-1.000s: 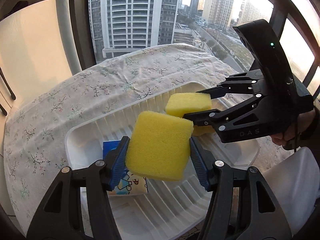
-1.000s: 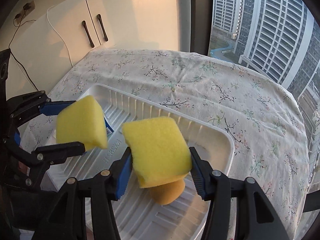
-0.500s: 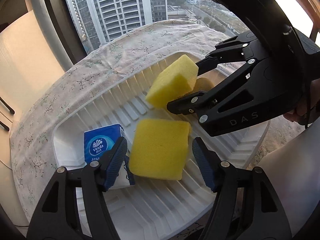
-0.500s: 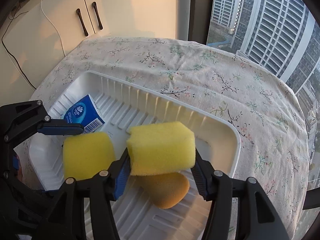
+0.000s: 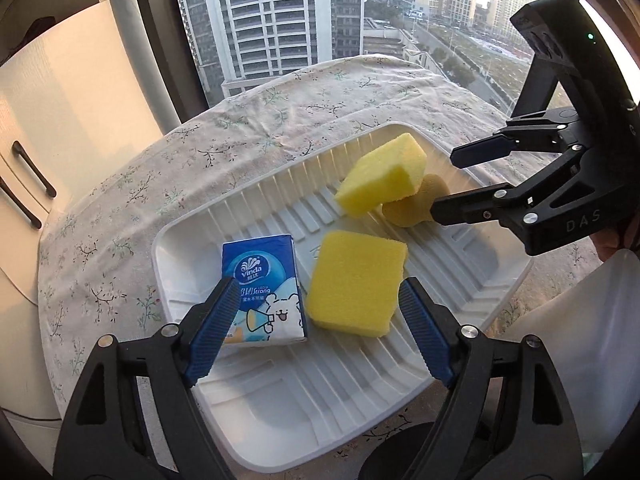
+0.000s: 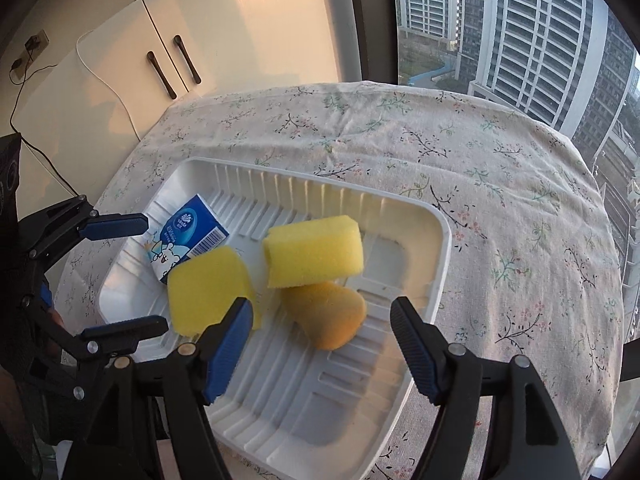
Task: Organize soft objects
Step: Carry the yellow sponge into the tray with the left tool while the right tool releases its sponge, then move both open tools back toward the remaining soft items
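Inside the tray (image 5: 500, 292), one sponge (image 5: 356, 282) lies free between the left gripper (image 5: 316, 326)'s opening jaws, tissue pack (image 5: 262, 280) at nine o'clock. At one o'clock, a second sponge (image 6: 314, 250) leans on an orange one (image 6: 326, 314), free beyond the right gripper (image 6: 322, 352)'s opening jaws. Bare ribbed floor spreads toward six o'clock.
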Motion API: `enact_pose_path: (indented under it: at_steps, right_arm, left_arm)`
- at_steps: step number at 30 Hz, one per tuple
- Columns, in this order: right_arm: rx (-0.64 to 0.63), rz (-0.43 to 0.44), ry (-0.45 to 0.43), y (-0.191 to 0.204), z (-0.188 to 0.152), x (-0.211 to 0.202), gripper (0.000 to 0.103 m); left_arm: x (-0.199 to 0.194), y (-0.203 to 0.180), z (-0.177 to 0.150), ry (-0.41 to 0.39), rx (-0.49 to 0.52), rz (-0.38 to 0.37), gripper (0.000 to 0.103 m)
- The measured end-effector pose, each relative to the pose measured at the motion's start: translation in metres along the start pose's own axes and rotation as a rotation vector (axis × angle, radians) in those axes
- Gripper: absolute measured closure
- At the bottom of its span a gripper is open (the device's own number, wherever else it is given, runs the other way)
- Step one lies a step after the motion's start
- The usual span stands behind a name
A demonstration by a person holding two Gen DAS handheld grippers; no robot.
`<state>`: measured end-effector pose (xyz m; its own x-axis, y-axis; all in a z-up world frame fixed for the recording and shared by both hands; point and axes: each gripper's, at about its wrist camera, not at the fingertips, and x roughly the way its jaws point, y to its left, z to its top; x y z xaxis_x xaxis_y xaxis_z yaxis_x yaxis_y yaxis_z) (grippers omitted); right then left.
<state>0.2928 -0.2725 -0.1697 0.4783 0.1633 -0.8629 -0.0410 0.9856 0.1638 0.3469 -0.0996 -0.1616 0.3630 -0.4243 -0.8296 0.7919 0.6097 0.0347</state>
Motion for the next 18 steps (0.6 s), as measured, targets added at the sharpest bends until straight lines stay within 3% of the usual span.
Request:
enact_pose_path:
  at_steps: [7,15,18]
  right_arm:
    - [-0.009,-0.052,-0.022,0.0,-0.012,-0.017,0.029]
    - [0.047,-0.118,-0.004,-0.021,-0.031,-0.023,0.029]
    - [0.07,-0.132,0.008,-0.031,-0.047,-0.027,0.029]
  left_arm:
    - [-0.022,0.009,-0.011,-0.078,-0.047,0.089,0.022]
    - [-0.043,0.033,-0.043,-0.085,-0.137,0.155,0.022]
    - [-0.054,0.043,-0.062,-0.094,-0.2,0.144,0.022]
